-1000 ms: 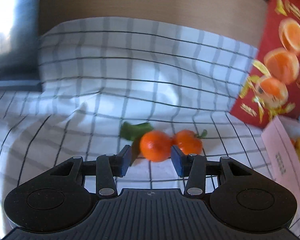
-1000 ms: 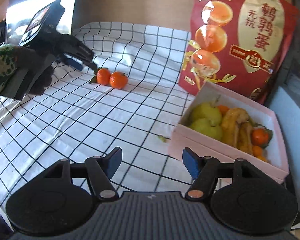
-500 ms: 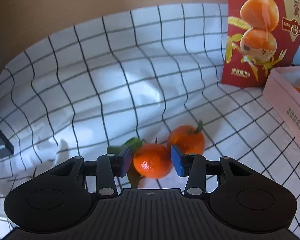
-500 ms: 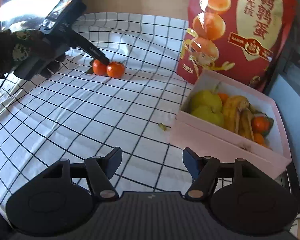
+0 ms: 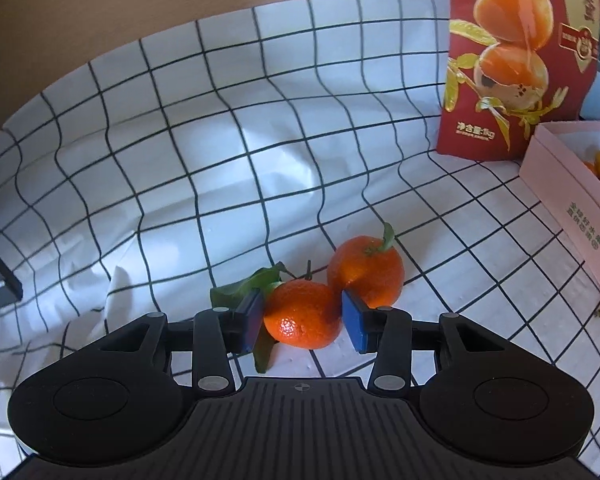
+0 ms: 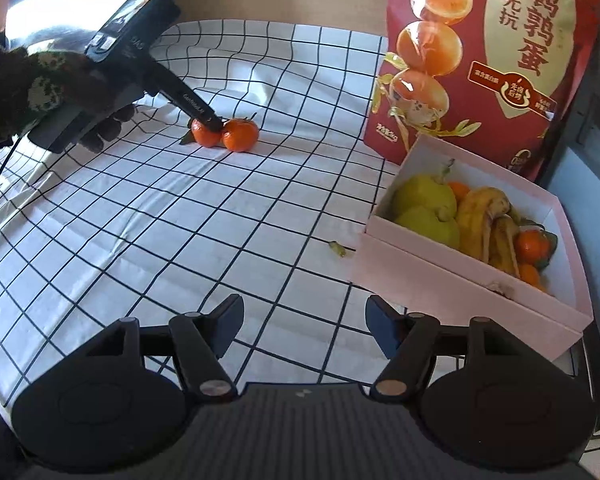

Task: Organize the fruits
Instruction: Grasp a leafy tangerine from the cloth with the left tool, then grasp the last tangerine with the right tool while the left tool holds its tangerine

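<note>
Two tangerines are sitting side by side, touching, on the checked cloth [image 5: 228, 152] covering the tabletop. The left claw [image 5: 303, 322] is straddling the near tangerine [image 5: 302, 316], its blue pads [image 5: 354, 326] flanking the fruit; whether they are pressing on it is hard to tell, so the jaws are reading as apart. The far tangerine [image 5: 366, 270] is lying just behind the right pad. The right claw [image 6: 304, 322] is hovering over bare cloth, jaws spread wide and holding nothing. The pink box [image 6: 452, 280] is standing near it, carrying pears, bananas and more tangerines, with the red bag [image 6: 484, 60] upright behind.
</note>
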Demonstrator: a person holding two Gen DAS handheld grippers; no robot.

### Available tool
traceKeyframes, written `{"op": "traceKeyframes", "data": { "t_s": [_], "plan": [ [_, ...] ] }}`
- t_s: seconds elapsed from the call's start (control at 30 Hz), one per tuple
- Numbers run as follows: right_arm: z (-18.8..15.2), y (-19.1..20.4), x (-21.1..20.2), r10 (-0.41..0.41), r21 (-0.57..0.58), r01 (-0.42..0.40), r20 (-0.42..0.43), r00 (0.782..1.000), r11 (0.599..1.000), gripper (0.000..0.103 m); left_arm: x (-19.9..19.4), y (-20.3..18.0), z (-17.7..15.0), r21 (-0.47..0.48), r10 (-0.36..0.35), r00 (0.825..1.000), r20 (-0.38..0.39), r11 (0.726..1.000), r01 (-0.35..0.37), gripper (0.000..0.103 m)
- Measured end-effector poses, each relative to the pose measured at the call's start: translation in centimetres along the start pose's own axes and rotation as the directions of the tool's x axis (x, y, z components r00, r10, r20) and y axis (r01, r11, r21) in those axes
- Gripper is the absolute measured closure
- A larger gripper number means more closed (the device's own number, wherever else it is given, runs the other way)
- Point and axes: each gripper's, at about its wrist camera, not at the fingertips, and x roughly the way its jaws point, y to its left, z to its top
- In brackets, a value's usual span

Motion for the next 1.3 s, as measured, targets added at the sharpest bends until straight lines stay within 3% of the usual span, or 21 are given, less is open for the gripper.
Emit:
{"op": "traceKeyframes", "data": {
  "t_s": [0.17,0.3,0.6,0.77,0.97,1.13,1.3],
  "plan": [
    [-0.2,-0.1,-0.1,0.001,0.002,-0.001,-0.004,1.000,1.000,0.035,0.1,0.3,-0.1,-0.032,-0.018,1.000,-0.023,0.999,0.017,0.052],
    [-0.5,-0.3,-0.1,-0.005,0.011,0.005,-0.012,1.000,1.000,0.035,1.2,-0.3,-0.7,0.010,-0.002,0.995,-0.103,1.000,0.004,0.051],
    [-0.7,0.2,-0.3,-0.010,0.008,0.011,-0.019,1.000,1.000,0.035,-1.0,-0.1,-2.6,-0.140,-0.042,0.999,-0.002,0.989,0.041,0.052],
    [-0.7,0.5,-0.1,0.001,-0.002,-0.001,-0.021,1.000,1.000,0.035,-3.8,-1.3,-5.0,-0.227,-0.096,0.994,0.055,0.968,0.106,0.053],
    [-0.4,1.1,-0.1,0.019,-0.024,-0.019,-0.009,1.000,1.000,0.035,-6.6,-3.4,-8.4,-0.303,-0.156,0.986,0.064,0.938,0.168,0.053],
    [-0.2,1.6,0.1,0.036,-0.042,-0.036,-0.005,0.999,0.998,0.035,-8.3,-4.3,-10.2,-0.353,-0.154,0.986,0.065,0.921,0.167,0.053],
    [-0.2,2.4,0.3,0.058,-0.073,-0.058,-0.010,0.998,0.996,0.035,-8.4,-4.5,-11.2,-0.364,-0.143,0.989,0.031,0.920,0.144,0.053]
  ]
}}
